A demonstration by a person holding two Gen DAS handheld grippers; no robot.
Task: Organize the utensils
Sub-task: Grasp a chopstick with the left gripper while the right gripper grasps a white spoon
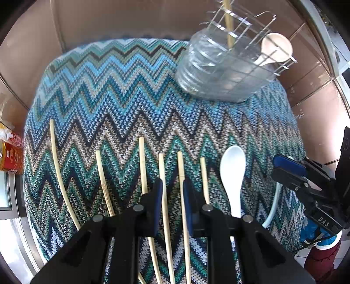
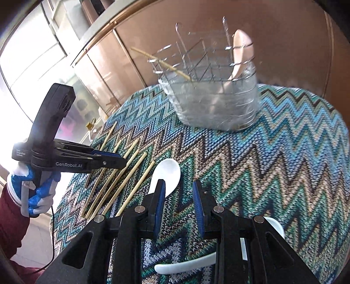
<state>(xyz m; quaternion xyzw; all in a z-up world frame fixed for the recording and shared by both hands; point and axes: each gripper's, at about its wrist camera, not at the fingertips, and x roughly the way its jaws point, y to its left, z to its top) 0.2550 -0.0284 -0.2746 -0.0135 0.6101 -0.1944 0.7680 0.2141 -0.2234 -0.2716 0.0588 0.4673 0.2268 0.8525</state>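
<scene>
Several wooden chopsticks (image 1: 142, 166) lie side by side on a zigzag knitted cloth (image 1: 131, 98); they also show in the right wrist view (image 2: 122, 172). A white spoon (image 1: 233, 172) lies right of them, also in the right wrist view (image 2: 166, 174). A second white spoon (image 2: 186, 264) lies under my right gripper. A clear holder with a wire grid (image 1: 227, 67) stands at the back, holding one chopstick (image 1: 228, 24) and one spoon (image 1: 275, 48). My left gripper (image 1: 172, 187) is open low over two chopsticks, empty. My right gripper (image 2: 178, 190) is open and empty.
A red tin (image 1: 11, 157) stands off the cloth's left edge. Brown cabinet panels (image 1: 131, 19) rise behind the table. The cloth's right half (image 2: 273, 163) carries nothing but the holder (image 2: 214, 98). The right gripper shows at the left wrist view's right edge (image 1: 291, 172).
</scene>
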